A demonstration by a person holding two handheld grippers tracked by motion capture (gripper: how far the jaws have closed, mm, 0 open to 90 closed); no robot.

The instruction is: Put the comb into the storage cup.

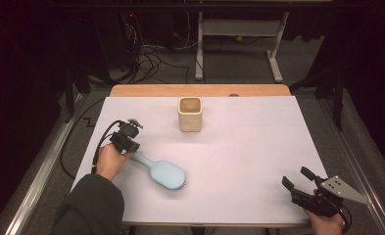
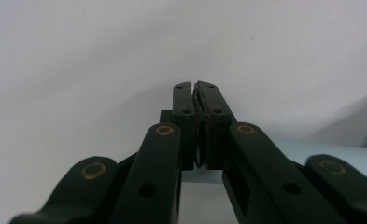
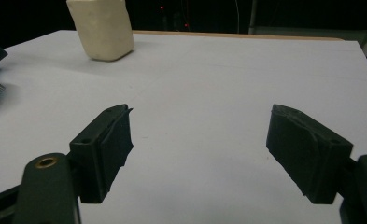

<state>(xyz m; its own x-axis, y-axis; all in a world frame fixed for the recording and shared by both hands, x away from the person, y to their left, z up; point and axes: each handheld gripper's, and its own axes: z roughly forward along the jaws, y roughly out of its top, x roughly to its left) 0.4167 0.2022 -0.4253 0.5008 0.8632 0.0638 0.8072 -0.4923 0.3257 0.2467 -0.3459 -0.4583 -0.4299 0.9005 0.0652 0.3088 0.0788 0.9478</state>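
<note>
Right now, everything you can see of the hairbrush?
The hairbrush is pale blue, plastic by the look, with an oval paddle head and a slim handle. Dark bristles show along the head's near edge, so it looks tipped partly on its side. It lies on the white table cover, front left, handle pointing up-left. The left gripper sits at the handle end, jaws closed; the grip itself is hidden.

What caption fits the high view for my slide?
Left claw pinches the blue hairbrush handle; right claw waits open.

Hairbrush handle (image 1: pixel 140 158) end under tongs (image 1: pixel 129 147)
</note>
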